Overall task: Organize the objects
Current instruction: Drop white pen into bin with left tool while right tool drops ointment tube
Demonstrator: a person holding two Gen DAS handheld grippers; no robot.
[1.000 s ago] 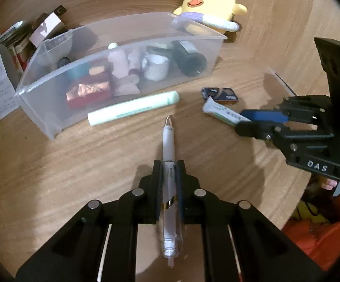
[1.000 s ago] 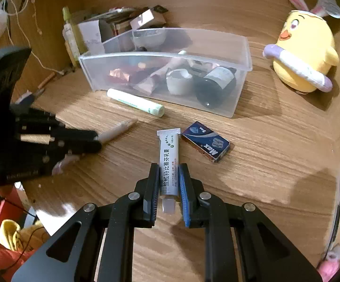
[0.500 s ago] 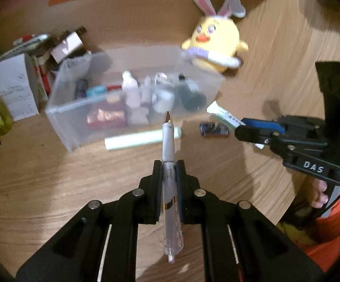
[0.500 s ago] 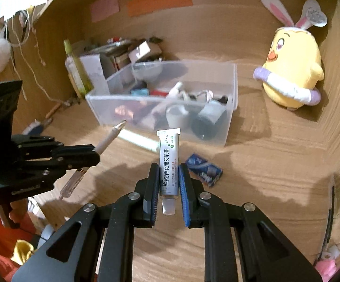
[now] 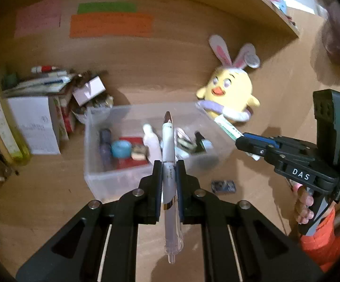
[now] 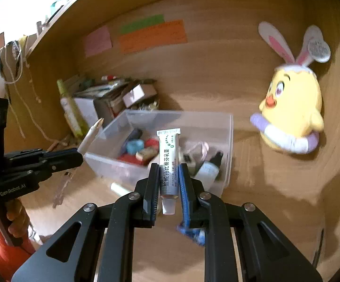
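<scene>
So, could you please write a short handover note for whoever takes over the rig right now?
Left hand-held gripper: shut on the pen, lifted off the desk.
Right hand-held gripper: shut on the ointment tube, also in the air.
Clear bin: ahead of both, already holding bottles and small items.
Left on the desk: blue packet and a pale green tube by the bin's front wall.
Next, probably: drop the pen and tube in, then collect those two.
</scene>
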